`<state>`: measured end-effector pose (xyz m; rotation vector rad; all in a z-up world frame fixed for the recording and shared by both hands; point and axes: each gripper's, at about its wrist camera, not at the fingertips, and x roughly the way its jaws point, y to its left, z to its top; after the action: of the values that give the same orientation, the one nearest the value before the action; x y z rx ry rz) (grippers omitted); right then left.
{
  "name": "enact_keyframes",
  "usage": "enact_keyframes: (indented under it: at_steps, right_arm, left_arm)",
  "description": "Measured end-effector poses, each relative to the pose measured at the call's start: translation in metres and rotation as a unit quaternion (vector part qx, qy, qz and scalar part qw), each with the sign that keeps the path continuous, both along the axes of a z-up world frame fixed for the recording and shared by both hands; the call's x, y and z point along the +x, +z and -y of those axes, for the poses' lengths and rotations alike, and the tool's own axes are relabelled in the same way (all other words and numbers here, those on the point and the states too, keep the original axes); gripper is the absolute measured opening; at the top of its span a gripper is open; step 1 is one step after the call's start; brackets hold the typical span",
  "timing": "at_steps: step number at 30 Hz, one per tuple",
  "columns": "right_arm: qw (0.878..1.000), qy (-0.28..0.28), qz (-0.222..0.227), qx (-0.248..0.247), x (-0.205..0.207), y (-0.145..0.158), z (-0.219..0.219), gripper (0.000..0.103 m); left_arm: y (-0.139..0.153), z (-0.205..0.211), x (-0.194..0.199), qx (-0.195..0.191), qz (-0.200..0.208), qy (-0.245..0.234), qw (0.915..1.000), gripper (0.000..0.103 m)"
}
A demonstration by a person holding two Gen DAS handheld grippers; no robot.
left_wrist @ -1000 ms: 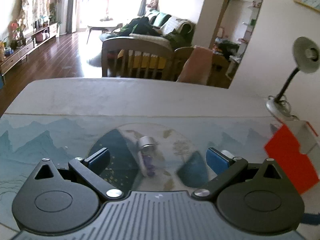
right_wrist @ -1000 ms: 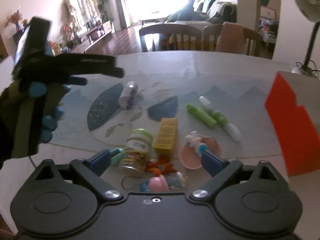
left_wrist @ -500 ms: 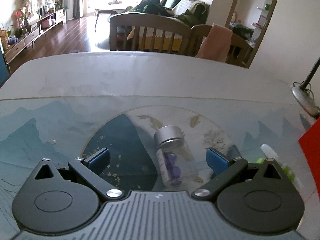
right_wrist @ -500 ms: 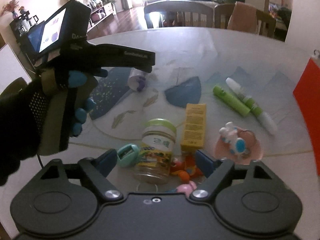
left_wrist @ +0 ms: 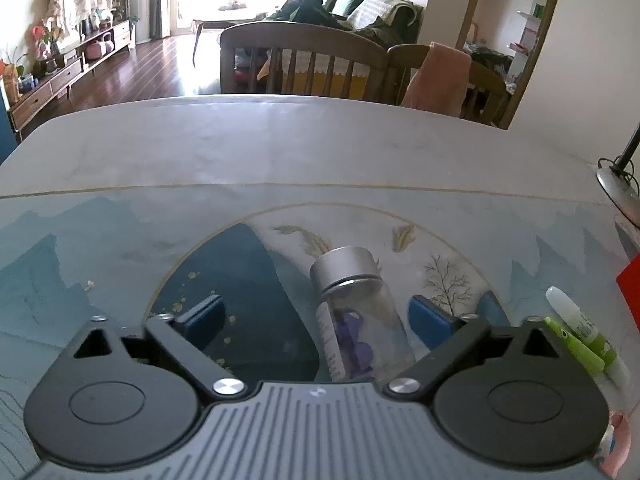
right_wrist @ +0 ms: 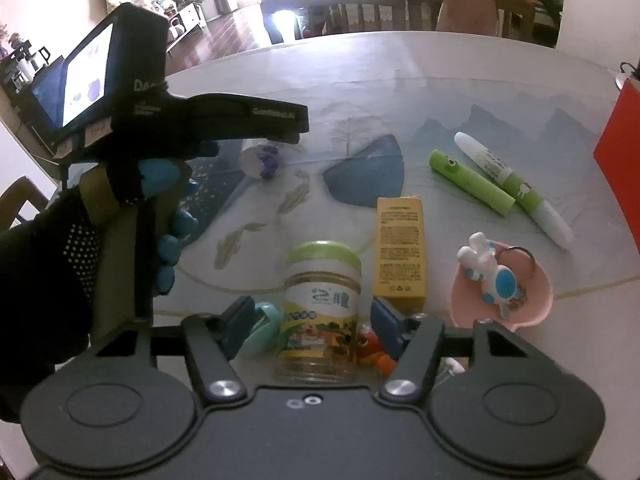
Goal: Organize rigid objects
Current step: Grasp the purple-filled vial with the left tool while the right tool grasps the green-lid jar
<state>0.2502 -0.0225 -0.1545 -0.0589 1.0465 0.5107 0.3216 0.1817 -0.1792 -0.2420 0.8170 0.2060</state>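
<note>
Both grippers closing around jars
Left gripper (left_wrist: 316, 318) straddled the lying vial (left_wrist: 356, 312), untouched; right gripper (right_wrist: 312, 320) neared the green-lidded jar (right_wrist: 320, 304). Vial could roll toward three o'clock.

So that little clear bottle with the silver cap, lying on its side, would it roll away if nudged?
Probably: the small clear bottle with the silver cap is round and lies on its side on the smooth glossy table. It looks nearly empty apart from some purple bits, so likely light. Its clear wall may be slippery between the left gripper pads.
</note>
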Motion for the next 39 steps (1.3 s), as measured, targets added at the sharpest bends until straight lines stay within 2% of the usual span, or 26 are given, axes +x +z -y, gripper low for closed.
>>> enact_keyframes:
  at_steps: [1,5,7,9,11,13,19,26,33,39]
  right_arm:
    - [1.000,0.000,-0.001,-0.001,0.000,-0.001,-0.001,0.058]
    - [1.000,0.002,-0.006,-0.006,0.002,-0.003,-0.003,0.052]
    - [1.000,0.001,-0.007,-0.007,0.002,-0.005,-0.003,0.049]
    - [1.000,-0.002,-0.009,-0.008,0.004,-0.006,-0.002,0.043]
    - [1.000,-0.004,-0.010,-0.007,0.005,-0.006,-0.002,0.042]
    - [1.000,-0.005,-0.010,-0.007,0.005,-0.006,-0.001,0.042]
    - [1.000,-0.011,-0.011,-0.006,0.002,-0.004,0.002,0.042]
    - [1.000,-0.004,-0.003,0.007,-0.008,0.008,0.006,0.041]
    - [1.000,-0.001,0.012,0.024,-0.016,0.029,0.015,0.041]
    - [0.999,-0.010,0.031,0.040,-0.020,0.055,0.035,0.041]
  left_arm:
    - [-0.001,0.000,0.001,0.001,0.000,-0.002,1.0000,0.086]
    - [-0.002,0.005,0.002,0.008,0.005,-0.008,0.9999,0.075]
    - [-0.001,0.008,0.003,0.010,0.008,-0.015,0.9998,0.063]
    - [-0.001,0.010,0.003,0.010,0.008,-0.022,0.9997,0.059]
    - [-0.001,0.011,0.004,0.015,0.006,-0.024,0.9996,0.054]
    - [-0.002,0.011,0.004,0.008,0.003,-0.027,0.9996,0.041]
    - [0.000,0.015,0.002,0.021,0.002,-0.035,0.9991,0.041]
    - [0.012,0.015,-0.011,0.012,0.005,-0.048,0.9988,0.040]
    - [0.036,0.018,-0.032,0.006,0.025,-0.051,0.9984,0.040]
    - [0.059,0.023,-0.050,-0.012,0.027,-0.063,0.9976,0.040]
